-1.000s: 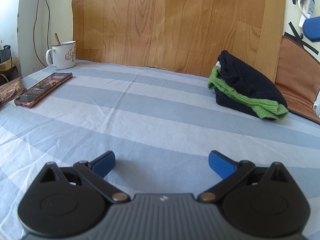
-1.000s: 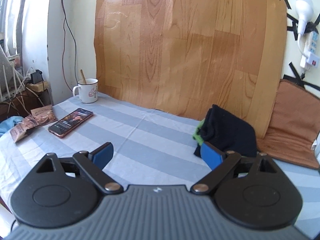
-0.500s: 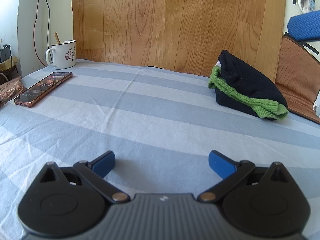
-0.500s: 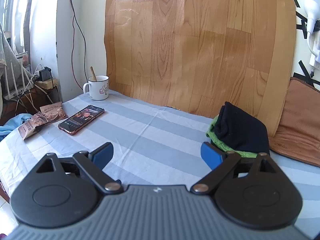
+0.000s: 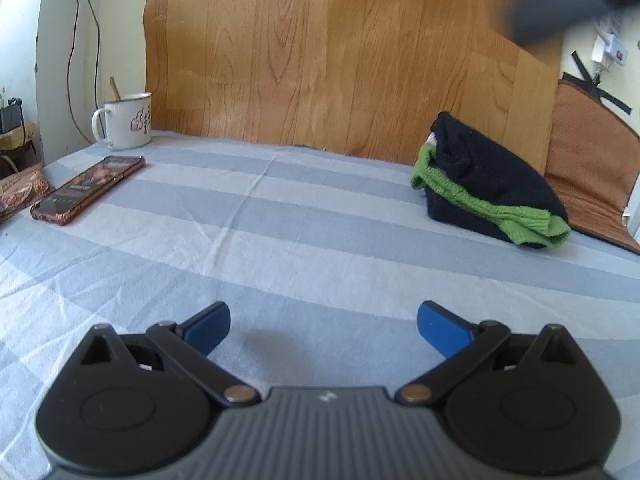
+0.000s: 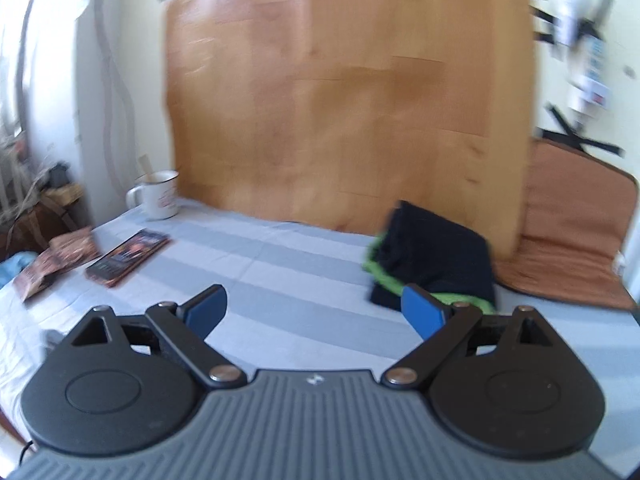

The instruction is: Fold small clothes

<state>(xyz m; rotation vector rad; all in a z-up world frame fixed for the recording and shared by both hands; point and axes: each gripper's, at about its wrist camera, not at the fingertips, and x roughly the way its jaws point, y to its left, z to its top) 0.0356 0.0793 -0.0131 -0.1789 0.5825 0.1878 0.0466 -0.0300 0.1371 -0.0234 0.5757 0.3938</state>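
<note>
Black-and-green clothes (image 5: 492, 188): heaped ahead and right of the left gripper (image 5: 323, 326), which hovers wide open, empty. Right gripper (image 6: 314, 308): also spread, empty, has swung nearer the heap; view blurred. Judged: reach under way, folding not begun. Mug (image 5: 126, 120), phone (image 5: 88, 188): far left.

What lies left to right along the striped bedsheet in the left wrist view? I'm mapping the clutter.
Brown snack packet → dark phone in a reddish case → white enamel mug → black and green knitted clothes pile → brown cushion.
</note>
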